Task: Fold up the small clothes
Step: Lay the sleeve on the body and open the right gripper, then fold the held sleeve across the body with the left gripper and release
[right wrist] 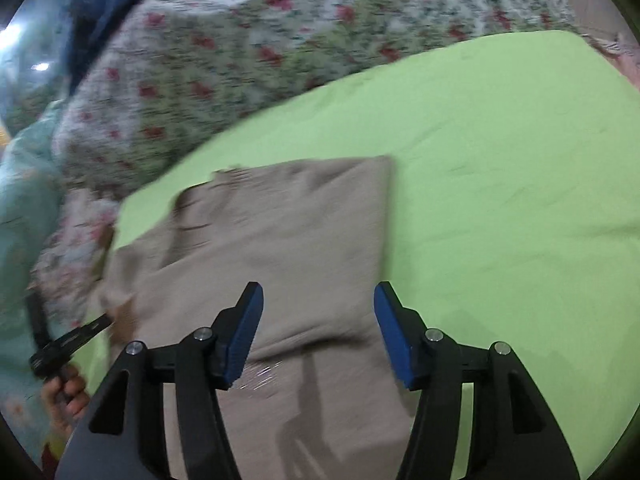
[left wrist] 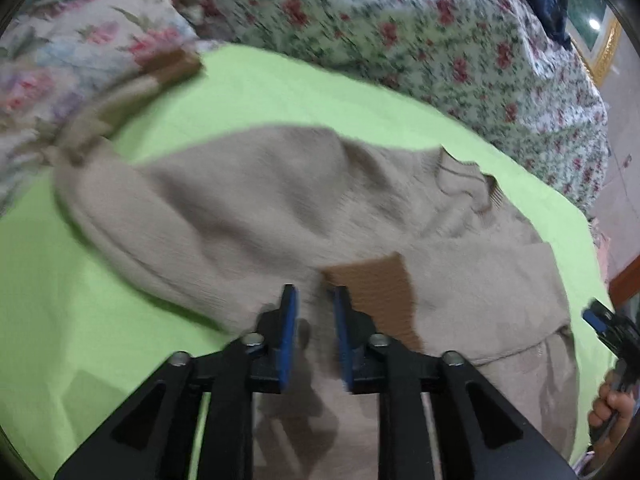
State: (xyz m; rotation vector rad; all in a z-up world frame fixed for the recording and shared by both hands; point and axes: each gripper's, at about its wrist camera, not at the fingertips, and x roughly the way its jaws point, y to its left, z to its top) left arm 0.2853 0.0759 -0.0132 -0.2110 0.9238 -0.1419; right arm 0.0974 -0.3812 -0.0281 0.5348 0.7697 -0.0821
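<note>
Your left gripper (left wrist: 314, 292) hovers over the sweater (left wrist: 248, 208) on the green sheet (left wrist: 60, 288), jaws slightly apart, empty.

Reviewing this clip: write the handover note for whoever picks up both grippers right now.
Left gripper: open, narrow gap, nothing held, above the brown cuff.
Right gripper: open wide, empty, over the beige sweater.
Sweater lies on the green sheet. One sleeve is folded across the body; the other sleeve trails out toward the floral pillow.
Left: fold in that sleeve, then fold the body.
</note>
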